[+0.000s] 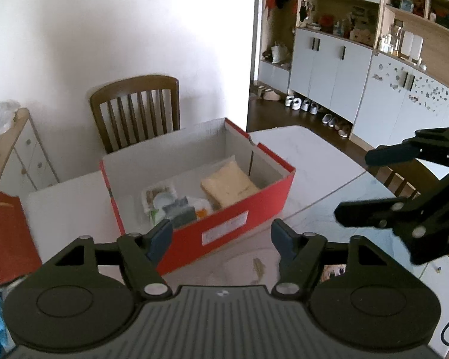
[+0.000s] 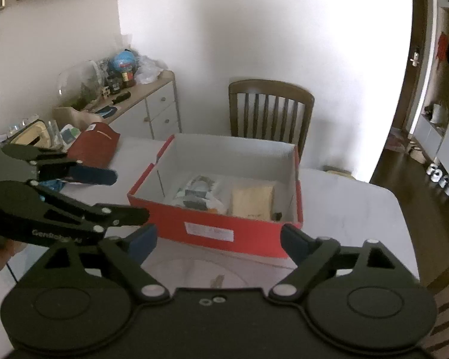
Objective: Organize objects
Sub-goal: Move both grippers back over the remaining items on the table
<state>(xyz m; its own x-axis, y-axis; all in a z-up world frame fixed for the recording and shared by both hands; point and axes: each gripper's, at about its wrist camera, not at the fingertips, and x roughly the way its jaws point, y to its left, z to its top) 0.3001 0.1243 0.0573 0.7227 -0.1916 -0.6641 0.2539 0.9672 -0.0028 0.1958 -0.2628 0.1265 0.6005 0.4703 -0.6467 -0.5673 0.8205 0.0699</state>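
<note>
Grip: left gripper (image 1: 221, 236) and right gripper (image 2: 218, 242) are both standing apart, holding nothing | Target: red box (image 1: 233, 209) is sitting on the white table (image 1: 308, 155), directly ahead of both, long axis crosswise, holding a tan packet (image 1: 229, 185) | Nearer: cannot tell | Room: wooden chair (image 2: 269, 107) standing behind.

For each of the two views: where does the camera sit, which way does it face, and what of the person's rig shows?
Left wrist: on the left hand-held gripper, looking down at the red box; the right hand-held gripper enters at right.
Right wrist: on the right hand-held gripper, facing the red box; the left hand-held gripper enters at left.
Shared: box, white table, wooden chair.
</note>
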